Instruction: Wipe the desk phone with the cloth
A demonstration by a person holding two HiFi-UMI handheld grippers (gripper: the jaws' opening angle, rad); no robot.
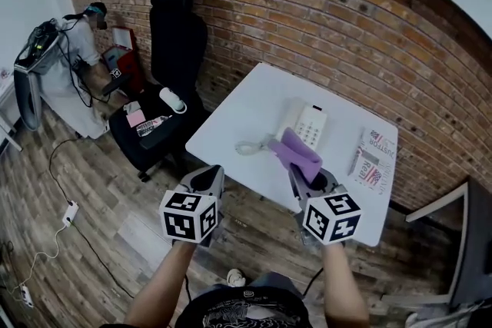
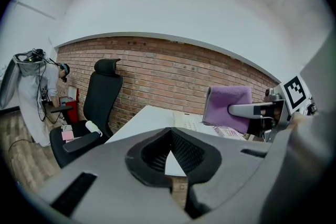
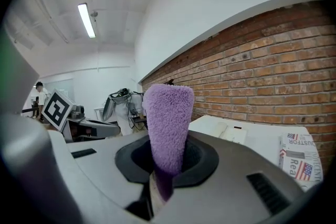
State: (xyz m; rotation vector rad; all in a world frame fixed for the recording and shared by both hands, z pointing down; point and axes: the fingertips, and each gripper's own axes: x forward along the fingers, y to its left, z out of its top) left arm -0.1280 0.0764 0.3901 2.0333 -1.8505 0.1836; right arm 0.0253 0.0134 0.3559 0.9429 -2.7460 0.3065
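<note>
Showing one desk phone (image 1: 310,125) and one newspaper (image 1: 374,157) lying apart on a single white table (image 1: 254,100), with two hand-held grippers at its near edge. Right gripper (image 1: 307,179): jaws pinched on the one purple cloth (image 1: 296,152), which stands up from them by the phone's near end. Left gripper (image 1: 206,179): jaws pressed together, nothing between them, off the table's near corner.

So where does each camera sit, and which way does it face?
Head view: on the person's head, steeply down at table and desk phone; forearms, left gripper and right gripper show.
Left gripper view: on that gripper, along its shut jaws toward the brick wall.
Right gripper view: on that gripper, along jaws clamping the cloth.
Shared: all three show the cloth.
</note>
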